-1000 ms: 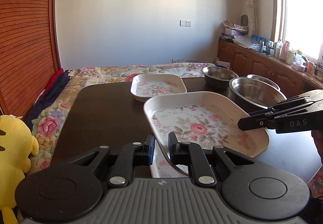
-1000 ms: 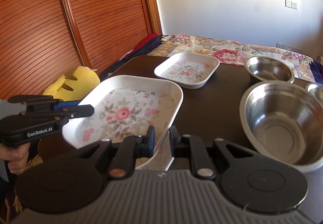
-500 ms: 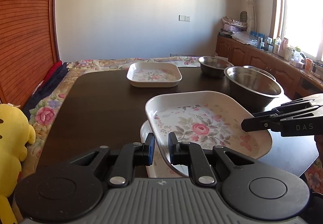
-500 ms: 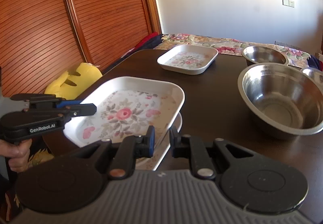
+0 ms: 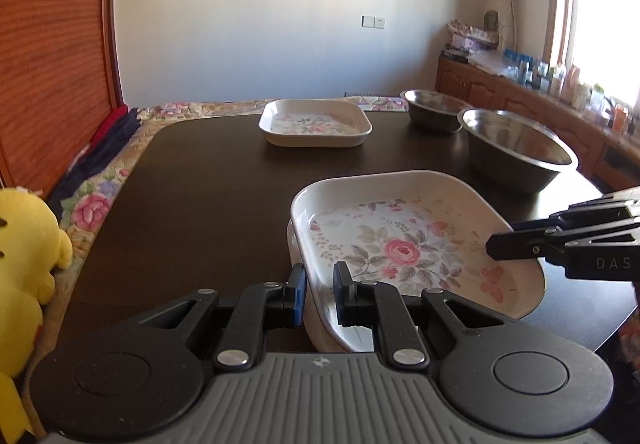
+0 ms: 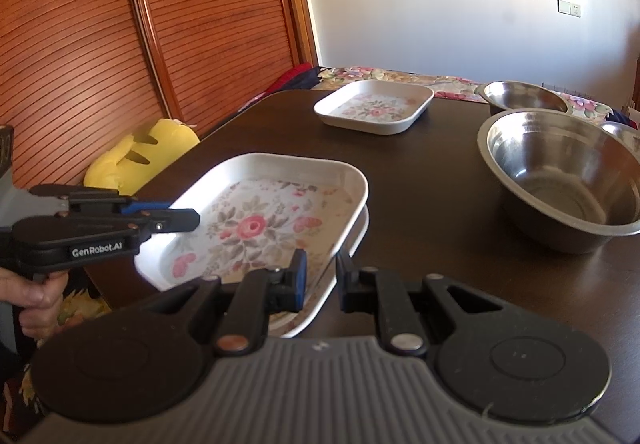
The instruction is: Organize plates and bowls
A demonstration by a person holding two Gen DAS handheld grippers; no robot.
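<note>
Black left gripper [image 5: 320, 294], blue-padded fingers [image 5: 298, 294], ribbed grey body.

"GenRobot.AI" – left hand-held gripper [image 6: 176, 217]; "DAS" – right [image 5: 504, 248]

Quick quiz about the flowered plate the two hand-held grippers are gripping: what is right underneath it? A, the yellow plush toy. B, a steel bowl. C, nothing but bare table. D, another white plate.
D: the white rim of another plate shows just beneath the held plate.
</note>
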